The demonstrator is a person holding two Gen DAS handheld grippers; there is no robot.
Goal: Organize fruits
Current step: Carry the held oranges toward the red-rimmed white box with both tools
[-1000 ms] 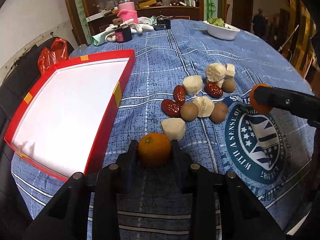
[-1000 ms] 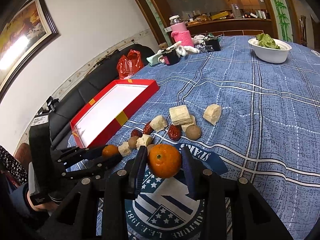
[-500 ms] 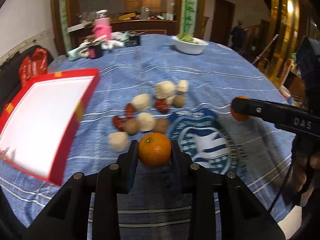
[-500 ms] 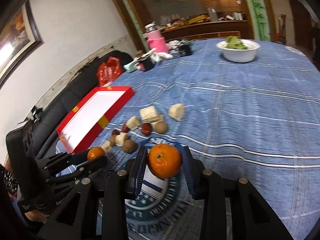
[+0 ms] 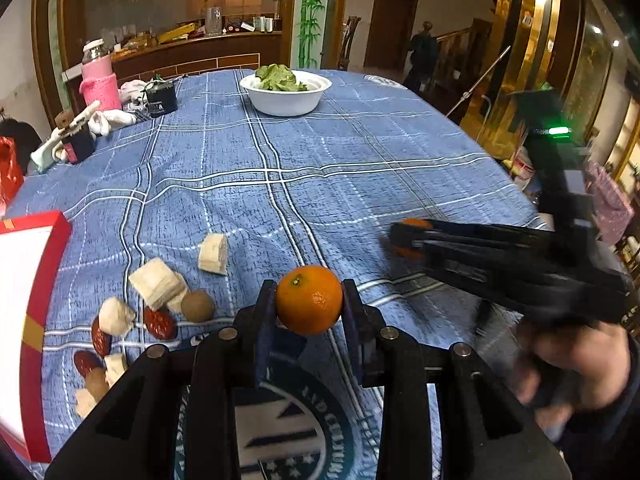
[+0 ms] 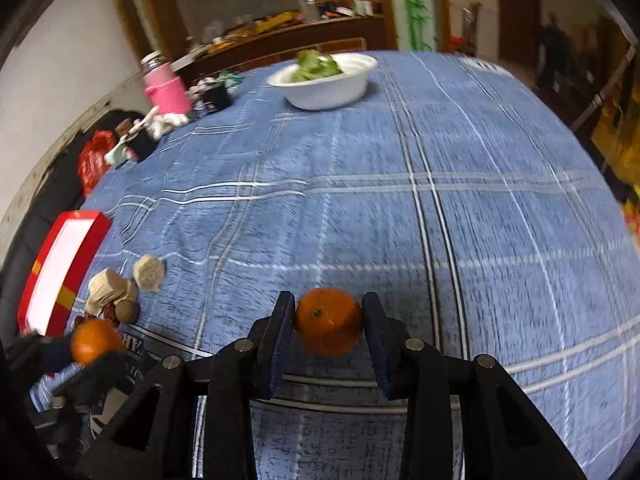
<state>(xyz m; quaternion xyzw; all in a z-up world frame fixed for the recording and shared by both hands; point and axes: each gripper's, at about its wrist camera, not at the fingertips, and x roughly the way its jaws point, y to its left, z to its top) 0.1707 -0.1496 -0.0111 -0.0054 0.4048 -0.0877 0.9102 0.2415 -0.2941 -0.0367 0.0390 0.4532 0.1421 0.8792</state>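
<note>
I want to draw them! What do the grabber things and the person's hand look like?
Both grabbers, left gripper and right gripper, are matte black with flat dark-blue fingers and round silver screws. A bare hand with a dark sleeve shows. No cables visible.

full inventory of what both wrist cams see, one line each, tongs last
mandarins: 2, orange, one in each tongs
white chunks: about 6, cream, cloth left
red dates: 3, dark red, among chunks
brown round fruits: 2, tan, among chunks
red tray: 1, white inside, far left
bowl: 1, white, greens inside, far side
pink bottle: 1, far left
tablecloth: blue plaid
left tongs: black, clamping mandarin
right tongs: black, clamping mandarin
</note>
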